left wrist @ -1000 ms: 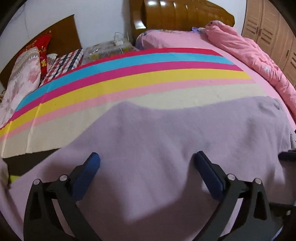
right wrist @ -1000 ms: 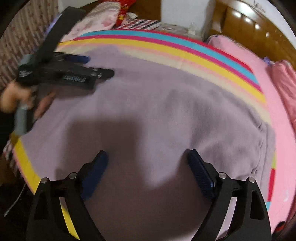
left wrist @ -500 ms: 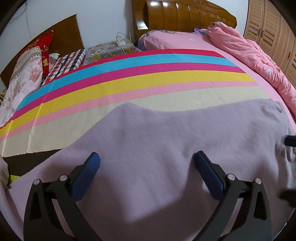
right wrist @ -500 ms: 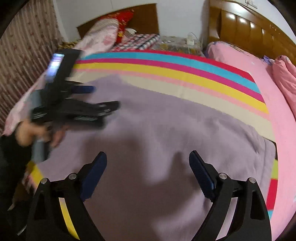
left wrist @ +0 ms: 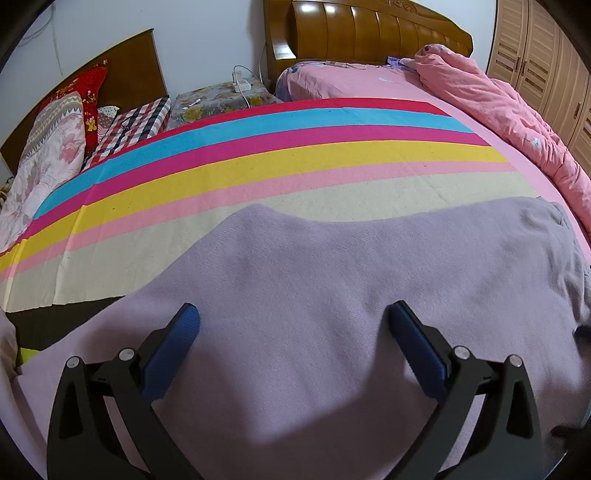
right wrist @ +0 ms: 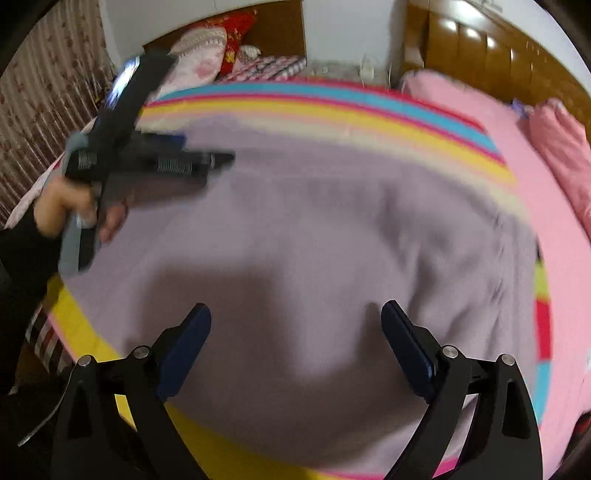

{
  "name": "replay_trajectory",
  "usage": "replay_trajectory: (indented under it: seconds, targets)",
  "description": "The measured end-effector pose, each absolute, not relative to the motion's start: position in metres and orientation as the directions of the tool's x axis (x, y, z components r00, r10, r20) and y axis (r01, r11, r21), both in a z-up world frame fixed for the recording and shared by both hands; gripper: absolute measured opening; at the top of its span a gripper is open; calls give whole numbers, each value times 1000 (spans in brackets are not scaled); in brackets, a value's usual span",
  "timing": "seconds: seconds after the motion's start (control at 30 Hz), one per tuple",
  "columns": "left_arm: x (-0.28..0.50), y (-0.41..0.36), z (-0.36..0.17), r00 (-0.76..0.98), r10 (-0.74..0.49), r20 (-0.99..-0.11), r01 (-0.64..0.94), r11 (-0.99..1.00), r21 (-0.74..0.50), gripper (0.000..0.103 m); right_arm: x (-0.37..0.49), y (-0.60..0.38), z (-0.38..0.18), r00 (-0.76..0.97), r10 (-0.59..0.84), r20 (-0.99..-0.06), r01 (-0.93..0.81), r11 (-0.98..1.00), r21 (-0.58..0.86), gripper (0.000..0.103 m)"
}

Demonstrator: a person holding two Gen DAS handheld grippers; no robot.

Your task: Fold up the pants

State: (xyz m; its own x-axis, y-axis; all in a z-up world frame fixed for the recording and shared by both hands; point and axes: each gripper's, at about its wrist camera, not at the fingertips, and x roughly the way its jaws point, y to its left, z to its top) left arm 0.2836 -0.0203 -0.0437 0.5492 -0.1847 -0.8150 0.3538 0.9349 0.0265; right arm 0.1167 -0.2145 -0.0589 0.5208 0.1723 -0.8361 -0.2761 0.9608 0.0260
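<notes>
Pale lilac pants (left wrist: pixel 332 280) lie spread flat on a rainbow-striped blanket (left wrist: pixel 258 147) over the bed, with a bunched end at the right. My left gripper (left wrist: pixel 293 314) hovers open above them, nothing between its blue pads. In the right wrist view the same pants (right wrist: pixel 314 229) fill the middle. My right gripper (right wrist: pixel 295 314) is open above their near part. The left gripper (right wrist: pixel 207 155) shows there at the upper left, held by a hand (right wrist: pixel 66 206) over the pants' far corner.
A pink quilt (left wrist: pixel 509 110) is heaped along the right side of the bed. Pillows (left wrist: pixel 51 155) and a checked cloth (left wrist: pixel 129 125) lie at the far left by a wooden headboard (left wrist: pixel 369 33). A covered nightstand (left wrist: pixel 221 103) carries a charger. Wardrobe doors (left wrist: pixel 546 59) stand at the far right.
Both grippers have lifted and drawn back from the pants, staying open. The right view has swung, so more of the headboard and pink quilt shows. The pants lie unmoved.
</notes>
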Motion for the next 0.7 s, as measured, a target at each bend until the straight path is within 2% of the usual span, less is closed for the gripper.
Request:
replay_trajectory:
  seconds: [0.1,0.2,0.27,0.33,0.37,0.5,0.63,0.7]
  targets:
    - [284,-20,-44,549,-185,-815,354,935,26,102,107,-220,-59,540,185,-821,-252,966,53,91]
    - [283,-20,-44,549,-185,-815,354,935,26,102,83,-212,-42,584,104,-805,-177,984,-2,90]
    - [283,-20,-44,550,-185,-815,354,935,27,102,74,-207,-39,603,158,-782,-206,978,39,91]
    - [284,-20,-44,550,-185,-815,354,935,26,102,73,-206,-56,571,153,-807,-200,979,44,91]
    - [283,-20,-44,550,-185,-814,354,935,26,102,70,-209,-60,588,168,-791,-197,978,61,92]
    - [277,-14,-34,566,-184,-803,334,942,19,100,65,-214,-54,580,180,-794,-178,980,92,93]
    - [217,33,22,670,-391,-631,332,918,-216,101,63,-208,-32,636,109,-764,-137,990,28,93]
    - [177,74,46,740,-426,-520,330,904,-270,101,71,-190,-14,684,132,-717,-160,987,29,93]
